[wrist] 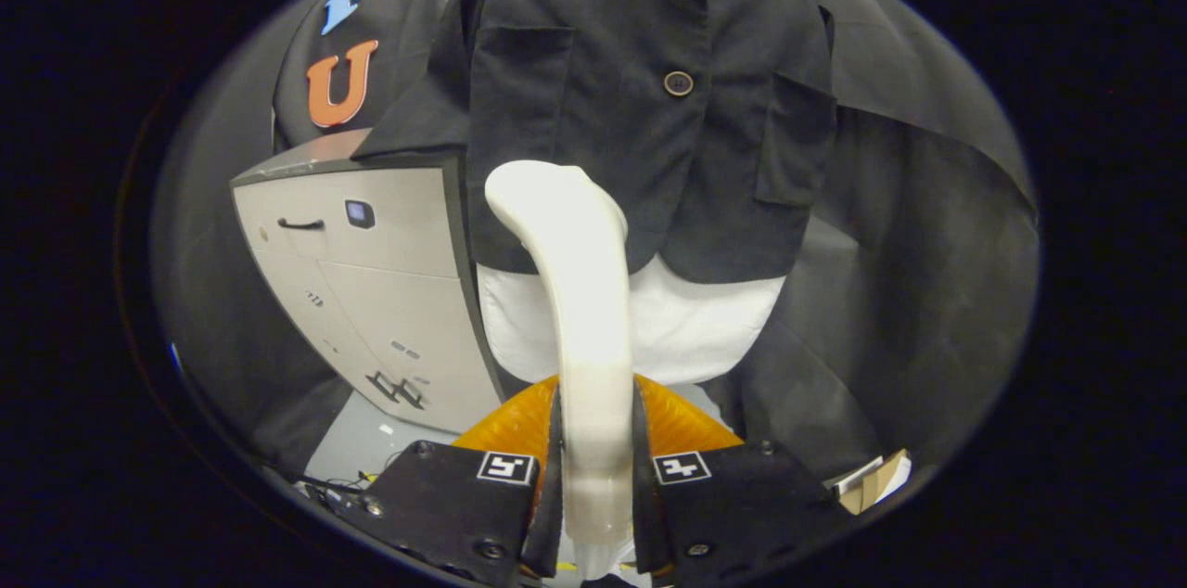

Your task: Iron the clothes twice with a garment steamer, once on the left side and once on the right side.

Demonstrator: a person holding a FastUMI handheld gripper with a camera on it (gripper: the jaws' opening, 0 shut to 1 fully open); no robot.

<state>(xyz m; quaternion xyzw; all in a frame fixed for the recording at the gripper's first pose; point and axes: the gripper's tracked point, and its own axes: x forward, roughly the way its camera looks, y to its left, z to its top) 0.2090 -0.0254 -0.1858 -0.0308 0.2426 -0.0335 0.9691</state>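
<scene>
The gripper [596, 467] was clamped on the steamer [575, 310], whose head sat at the jacket [640, 96] hem, left of the buttons. A good pass probably meant gliding upward slowly, keeping the head close and clear of the buttons.

You have a glossy off-white plastic garment steamer [582, 291] running up the middle of the frame from between the jaws of the gripper [593, 486], which press on both its sides. Each jaw carries a small square tag with a black-and-white pattern. Behind the steamer's base you see a ribbed, translucent orange piece [686, 421]. Across the upper centre hangs a plain black fabric jacket [593, 87] with two dark brown round buttons [678, 83], and a plain white garment [686, 328] shows below its hem. At the left stands a light grey cabinet [371, 291] with dark edges and a black handle.
</scene>
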